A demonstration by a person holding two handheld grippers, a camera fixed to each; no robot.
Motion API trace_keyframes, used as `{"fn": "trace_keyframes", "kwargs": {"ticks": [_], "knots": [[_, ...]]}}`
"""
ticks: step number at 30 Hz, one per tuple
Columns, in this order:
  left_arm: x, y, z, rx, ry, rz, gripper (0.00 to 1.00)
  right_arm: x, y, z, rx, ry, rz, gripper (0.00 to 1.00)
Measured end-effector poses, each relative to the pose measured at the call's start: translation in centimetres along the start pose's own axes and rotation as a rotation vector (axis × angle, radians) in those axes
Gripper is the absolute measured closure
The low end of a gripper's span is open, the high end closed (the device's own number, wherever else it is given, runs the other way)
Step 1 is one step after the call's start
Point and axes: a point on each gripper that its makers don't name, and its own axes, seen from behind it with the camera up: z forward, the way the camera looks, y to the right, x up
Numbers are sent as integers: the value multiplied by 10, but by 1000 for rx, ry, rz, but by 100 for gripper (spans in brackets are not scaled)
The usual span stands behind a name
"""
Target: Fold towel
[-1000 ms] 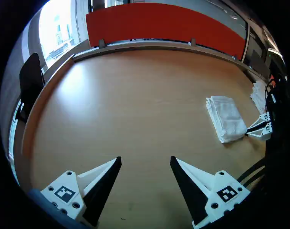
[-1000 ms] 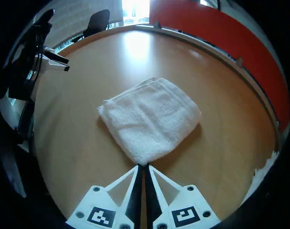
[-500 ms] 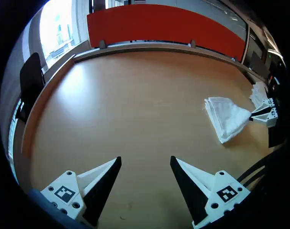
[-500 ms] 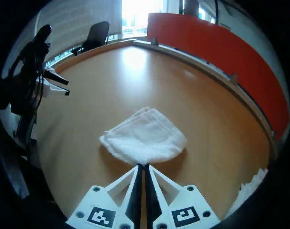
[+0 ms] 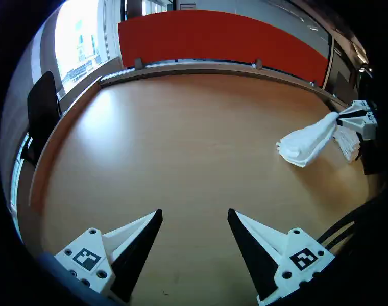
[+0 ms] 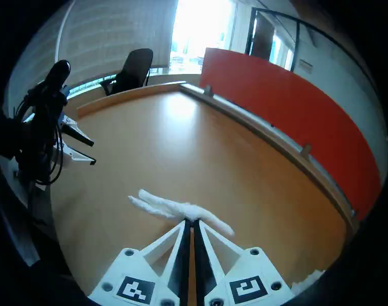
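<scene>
A folded white towel [image 5: 305, 141] hangs slanted from my right gripper [image 5: 342, 119] at the table's right side. Its lower end is at the wooden tabletop [image 5: 194, 137]; I cannot tell whether it touches. In the right gripper view my right gripper [image 6: 192, 224] is shut on the near edge of the towel [image 6: 168, 207], which shows edge-on just beyond the tips. My left gripper [image 5: 194, 217] stands open over bare wood near the front edge, well left of the towel. It also shows far off as the left gripper [image 6: 76, 147].
A stack of white towels [image 5: 349, 144] lies right behind the held one, and also shows as the stack of towels [image 6: 309, 278]. A red partition [image 5: 219, 35] runs along the table's far edge. A black chair [image 5: 41, 107] stands off the left side. Cables [image 6: 41, 127] hang by the left gripper.
My right gripper, shut on the towel's corner, has risen and pulled back toward the stack, lifting the folded towel from lying flat to hanging slanted. The left gripper has stayed in place, open.
</scene>
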Motion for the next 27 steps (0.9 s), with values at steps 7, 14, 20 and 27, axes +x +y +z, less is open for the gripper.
{"fn": "trace_keyframes", "kwargs": {"ticks": [7, 14, 20, 27], "knots": [[4, 1, -2, -1, 12, 1, 5, 38, 15, -12, -28, 58, -39, 96], [8, 4, -4, -7, 22, 2, 5, 49, 27, -22, -51, 72, -50, 96], [10, 7, -3, -13, 27, 6, 5, 52, 36, -28, -64, 77, -41, 96], [12, 8, -4, -13, 30, 12, 5, 52, 53, -38, -92, 75, -30, 96]]}}
